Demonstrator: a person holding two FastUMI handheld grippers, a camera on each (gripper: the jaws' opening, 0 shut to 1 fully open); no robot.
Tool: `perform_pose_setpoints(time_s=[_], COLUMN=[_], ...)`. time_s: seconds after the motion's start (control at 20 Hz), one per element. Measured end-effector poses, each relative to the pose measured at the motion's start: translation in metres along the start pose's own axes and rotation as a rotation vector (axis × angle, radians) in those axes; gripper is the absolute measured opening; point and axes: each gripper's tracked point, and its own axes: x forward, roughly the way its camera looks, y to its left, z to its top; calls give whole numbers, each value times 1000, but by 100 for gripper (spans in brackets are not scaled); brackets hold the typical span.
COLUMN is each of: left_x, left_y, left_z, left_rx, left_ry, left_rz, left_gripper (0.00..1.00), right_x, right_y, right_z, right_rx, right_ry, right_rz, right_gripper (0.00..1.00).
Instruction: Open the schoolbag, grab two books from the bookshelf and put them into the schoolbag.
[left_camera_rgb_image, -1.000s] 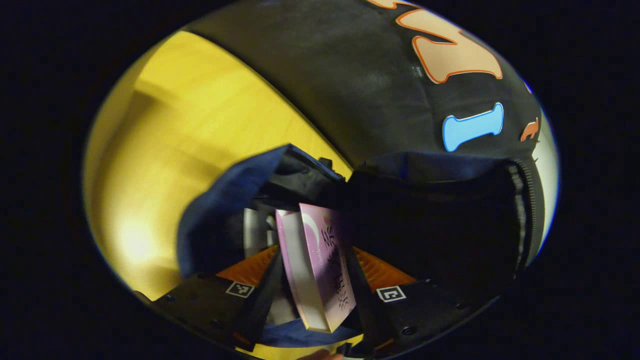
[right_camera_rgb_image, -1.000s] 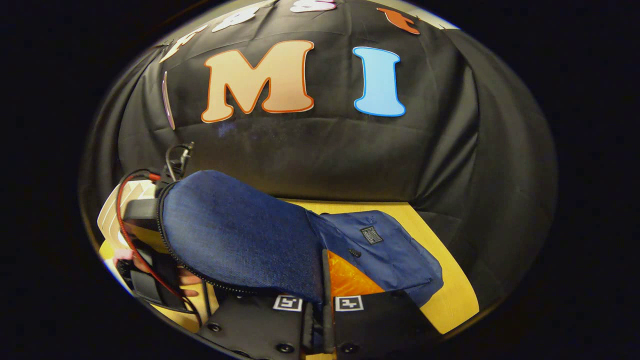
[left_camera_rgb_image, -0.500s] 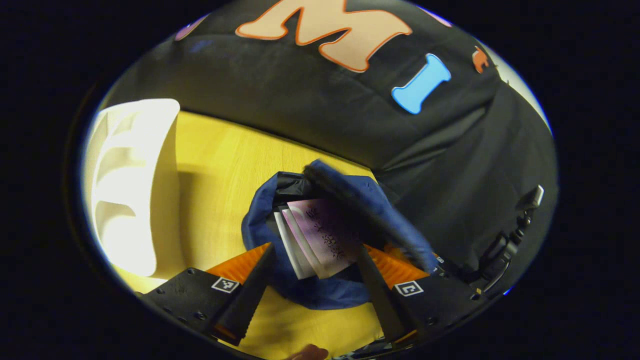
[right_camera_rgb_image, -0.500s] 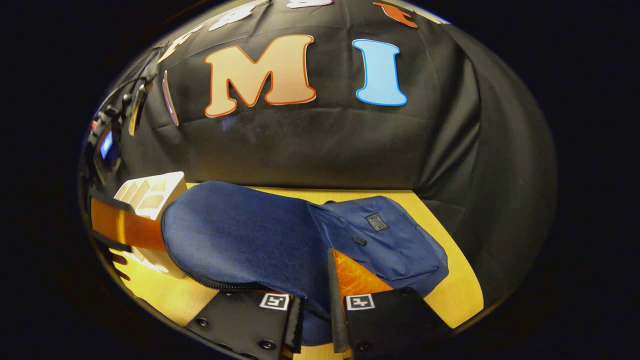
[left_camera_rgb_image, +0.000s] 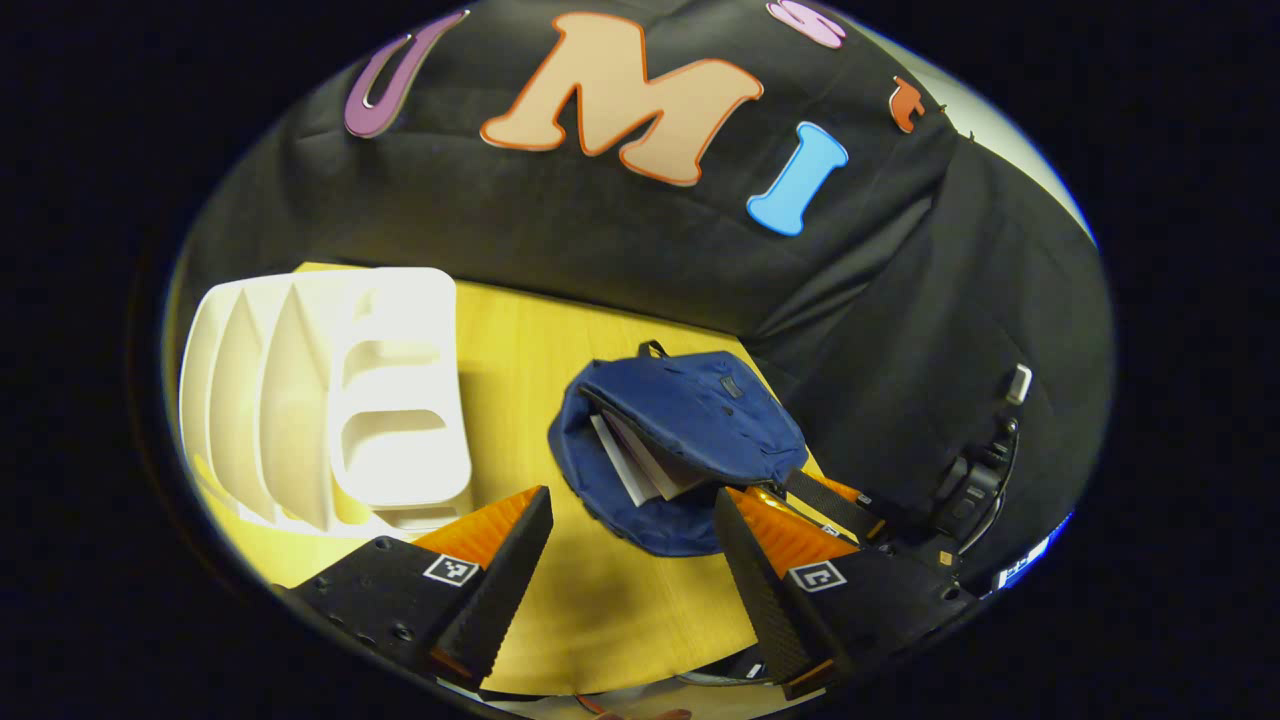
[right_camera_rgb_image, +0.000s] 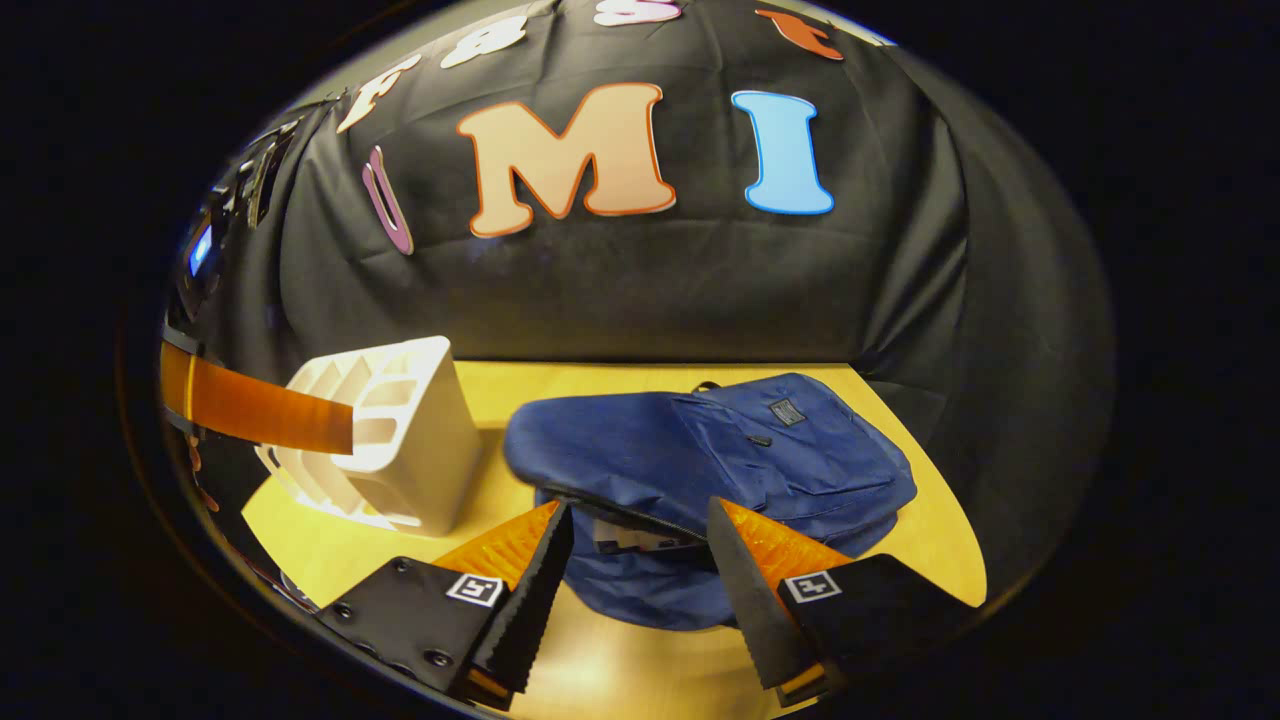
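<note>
The blue schoolbag (left_camera_rgb_image: 700, 405) lies on the yellow table, its mouth open toward me. Two books (left_camera_rgb_image: 640, 462) sit inside, their page edges showing. My left gripper (left_camera_rgb_image: 632, 508) is open, held back from the bag with nothing between its fingers. In the right gripper view the schoolbag (right_camera_rgb_image: 740, 450) lies flat with its flap drooping over the opening, and the books (right_camera_rgb_image: 632, 535) peek out beneath it. My right gripper (right_camera_rgb_image: 638, 515) is open just in front of that opening, holding nothing. The white bookshelf (left_camera_rgb_image: 330, 400) stands left of the bag.
The yellow table (left_camera_rgb_image: 520, 340) runs back to the black cloth wall. The bookshelf (right_camera_rgb_image: 400, 445) stands upright at the left in the right gripper view. A finger of the left gripper (right_camera_rgb_image: 260, 412) crosses in front of it. Cables and a device (left_camera_rgb_image: 975, 480) hang at the right.
My left gripper has let go of the purple book inside the bag and pulled back. My right gripper released the bag's flap, opened and drew away; the flap dropped.
</note>
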Motion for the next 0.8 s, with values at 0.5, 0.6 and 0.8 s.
perform_pose_setpoints(time_s=[0.5,0.6,0.8], left_x=[-91,-106,-128], left_y=[51,62,82], left_z=[104,118,115], left_rx=[59,41,30], left_ry=[-446,-512,-530], left_rz=[151,177,210], left_gripper=[95,95,95], right_x=[-55,-61,-71], right_y=[66,67,73], right_z=[145,165,183], right_rx=[46,40,16], right_ry=[-349,-407,-482], right_rz=[149,139,113], right_gripper=[94,94,93])
